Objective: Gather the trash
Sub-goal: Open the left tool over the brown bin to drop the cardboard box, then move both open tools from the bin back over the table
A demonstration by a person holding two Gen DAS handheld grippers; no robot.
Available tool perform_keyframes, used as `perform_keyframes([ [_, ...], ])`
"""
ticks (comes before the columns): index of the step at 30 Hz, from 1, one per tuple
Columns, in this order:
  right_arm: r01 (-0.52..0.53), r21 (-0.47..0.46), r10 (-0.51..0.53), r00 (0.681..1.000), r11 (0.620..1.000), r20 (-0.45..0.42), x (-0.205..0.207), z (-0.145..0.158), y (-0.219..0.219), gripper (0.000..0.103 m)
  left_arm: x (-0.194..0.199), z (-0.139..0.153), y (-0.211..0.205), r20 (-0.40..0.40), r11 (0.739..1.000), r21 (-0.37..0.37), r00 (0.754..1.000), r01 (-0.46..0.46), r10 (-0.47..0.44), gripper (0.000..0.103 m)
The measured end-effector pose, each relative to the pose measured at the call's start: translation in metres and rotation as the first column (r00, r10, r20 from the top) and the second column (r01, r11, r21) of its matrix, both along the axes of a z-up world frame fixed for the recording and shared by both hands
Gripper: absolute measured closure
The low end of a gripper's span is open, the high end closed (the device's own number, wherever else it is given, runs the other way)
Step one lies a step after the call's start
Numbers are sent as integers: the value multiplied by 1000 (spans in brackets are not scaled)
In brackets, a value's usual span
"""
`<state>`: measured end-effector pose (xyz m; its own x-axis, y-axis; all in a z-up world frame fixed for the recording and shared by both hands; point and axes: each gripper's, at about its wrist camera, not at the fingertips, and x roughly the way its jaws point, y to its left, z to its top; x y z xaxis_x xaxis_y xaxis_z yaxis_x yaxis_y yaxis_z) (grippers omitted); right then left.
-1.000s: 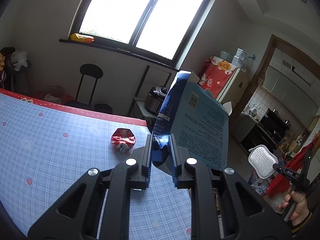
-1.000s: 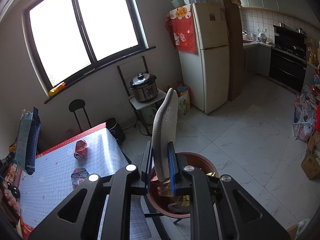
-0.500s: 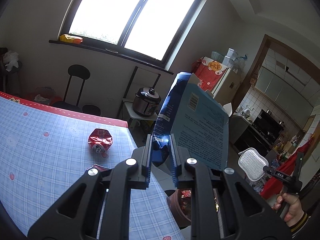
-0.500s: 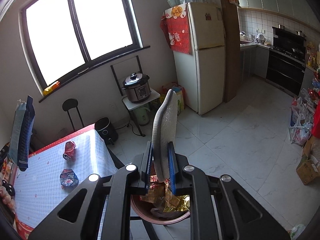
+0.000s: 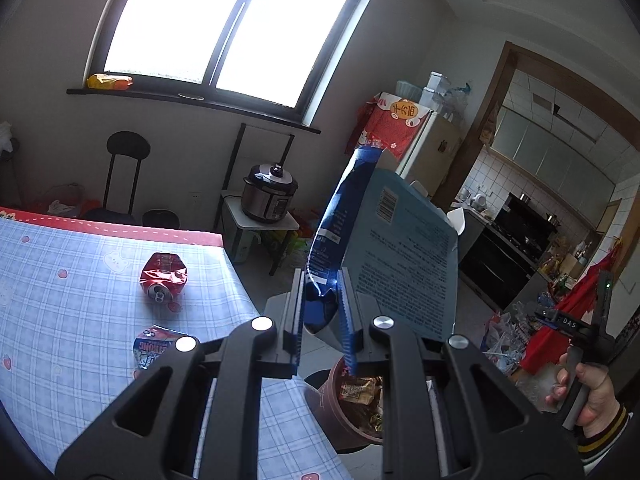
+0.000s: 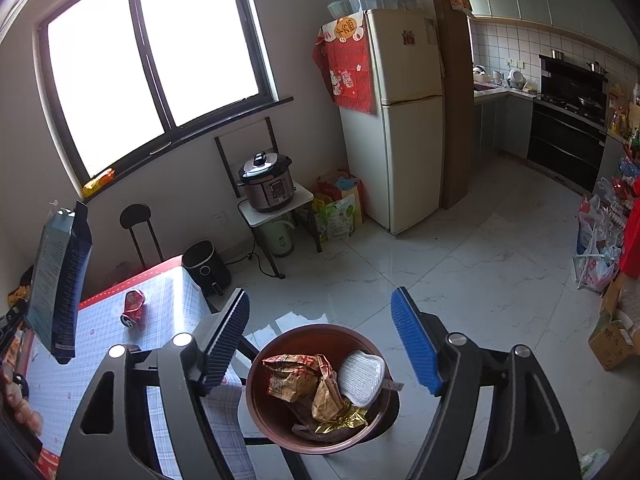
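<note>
The left claw's arms hide most of the brown bin [image 5: 332,412] and part of the crumpled wrapper [image 5: 150,350] on the surface. The carton's [image 5: 400,256] fine print is unreadable (too small).

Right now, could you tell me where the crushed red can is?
The crushed red can lies on the checked tablecloth near the table's far right corner, just beyond a blue snack wrapper, left of the box held in the left tool.
</note>
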<state>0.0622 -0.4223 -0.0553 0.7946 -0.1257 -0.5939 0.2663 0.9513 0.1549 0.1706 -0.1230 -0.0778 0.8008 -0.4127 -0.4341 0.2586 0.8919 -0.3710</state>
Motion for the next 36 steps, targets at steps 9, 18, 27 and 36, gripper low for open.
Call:
perform_keyframes([
  [9, 49, 19, -50, 998, 999, 26, -33, 10, -26, 23, 16, -20, -62, -32, 992, 17, 992, 125, -124, 84],
  [18, 122, 37, -122, 992, 992, 8, -57, 3, -55, 22, 36, -36, -140, -52, 966, 56, 967, 254, -251, 83],
  [27, 134, 74, -134, 991, 988, -1, -63, -4, -67, 22, 64, -48, -187, -105, 949, 82, 949, 306, -297, 20],
  [36, 137, 66, -134, 990, 988, -39, -57, -15, -60, 16, 62, -46, -145, -106, 971, 105, 973, 215, -204, 8],
])
